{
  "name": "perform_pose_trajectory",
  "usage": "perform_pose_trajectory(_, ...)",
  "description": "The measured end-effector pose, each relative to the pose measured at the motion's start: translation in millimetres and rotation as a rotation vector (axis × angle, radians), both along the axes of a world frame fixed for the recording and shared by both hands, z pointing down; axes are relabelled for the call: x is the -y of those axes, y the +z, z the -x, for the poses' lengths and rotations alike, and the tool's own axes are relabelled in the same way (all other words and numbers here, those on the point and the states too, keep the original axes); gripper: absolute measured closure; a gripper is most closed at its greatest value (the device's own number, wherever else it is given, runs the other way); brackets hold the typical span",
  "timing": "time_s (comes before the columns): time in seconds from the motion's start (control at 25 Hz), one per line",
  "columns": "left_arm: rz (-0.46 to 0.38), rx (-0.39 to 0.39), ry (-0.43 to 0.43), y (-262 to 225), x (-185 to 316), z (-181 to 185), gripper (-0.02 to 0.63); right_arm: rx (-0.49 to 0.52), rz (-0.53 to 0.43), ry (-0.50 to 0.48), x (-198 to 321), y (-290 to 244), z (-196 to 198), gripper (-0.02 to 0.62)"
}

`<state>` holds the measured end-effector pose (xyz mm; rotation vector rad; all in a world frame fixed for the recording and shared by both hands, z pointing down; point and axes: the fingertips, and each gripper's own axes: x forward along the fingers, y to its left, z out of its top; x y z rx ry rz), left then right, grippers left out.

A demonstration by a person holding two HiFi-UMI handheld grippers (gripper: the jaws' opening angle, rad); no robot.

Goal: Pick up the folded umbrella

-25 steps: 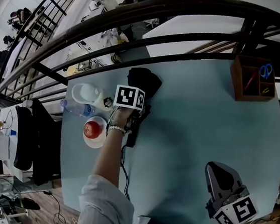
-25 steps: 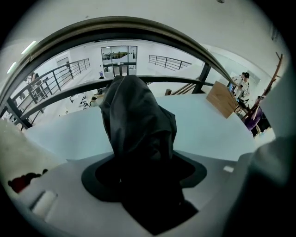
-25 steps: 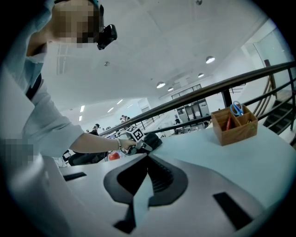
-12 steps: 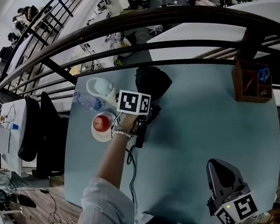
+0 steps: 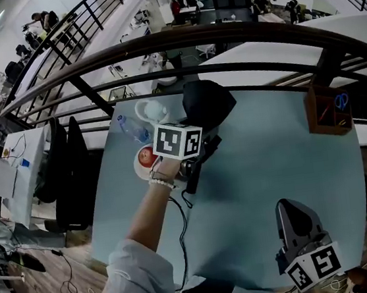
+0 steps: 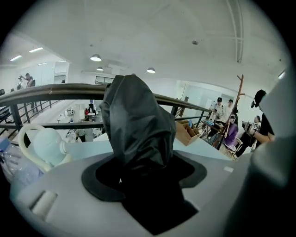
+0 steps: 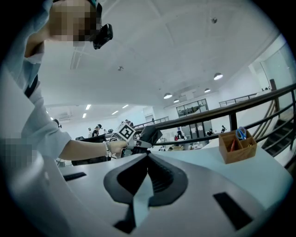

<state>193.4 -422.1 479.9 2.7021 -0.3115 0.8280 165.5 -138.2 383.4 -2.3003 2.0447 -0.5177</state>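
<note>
**Folded umbrella gripped in the left fingers**

The folded umbrella (image 5: 208,103) is a black, crumpled bundle of slightly glossy fabric, broad and rounded at the top. In the left gripper view it (image 6: 136,125) rises upright out of the left gripper (image 6: 143,180), whose fingers are clenched on its lower part. From the head view the left gripper (image 5: 196,141) is over the far left part of the desk (image 5: 272,165). In the right gripper view the umbrella (image 7: 149,134) appears clear of the desk top.

The right gripper (image 5: 290,212) is at the near right edge, well apart from the umbrella. Its fingers (image 7: 155,173) are pressed together with nothing between them.

The desk is pale blue and smooth. A white jug (image 5: 151,110), a clear plastic bottle (image 5: 128,129) and a red apple (image 5: 146,157) on a small plate (image 5: 138,169) sit near its left edge, just beside the left gripper. A wooden organiser (image 5: 328,108) with blue scissors (image 5: 341,99) stands at the far right corner. A black cable (image 5: 179,216) trails toward the near edge.

A dark curved railing (image 5: 223,35) borders the desk. Beyond it lies a bright open office with desks and people.
</note>
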Motion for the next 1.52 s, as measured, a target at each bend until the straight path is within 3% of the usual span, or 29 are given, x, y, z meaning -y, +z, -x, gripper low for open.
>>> perform_pose_trajectory(0.28, -0.036, -0.079, -0.003, -44.6, -20.7, 38.9, 0.309, -0.057, -0.034, 0.008, 2.2, -26.8, 22.5, 0.595)
perform_pose_trajectory(0.72, -0.057, -0.27, 0.025, -118.8, -72.0, 94.6, 0.309, -0.118, -0.093, 0.006, -2.4, -61.7, 60.3, 0.595)
perform_pose_trajectory(0.88, -0.101, -0.32, 0.032, -141.9, -90.6, 121.7, 0.31, -0.144, -0.114, 0.008, -3.8, -73.2, 67.4, 0.595)
perform_pose_trajectory(1.16, -0.093, -0.373, 0.01, -165.1, -112.1, 176.4, 0.31, -0.164, -0.138, 0.002, 0.7, -90.3, 86.6, 0.595)
perform_pose_trajectory(1.52, -0.092, -0.464, 0.003, -183.2, -141.5, 209.9, 0.31, -0.191, -0.181, -0.01, 4.5, -98.4, 100.6, 0.595)
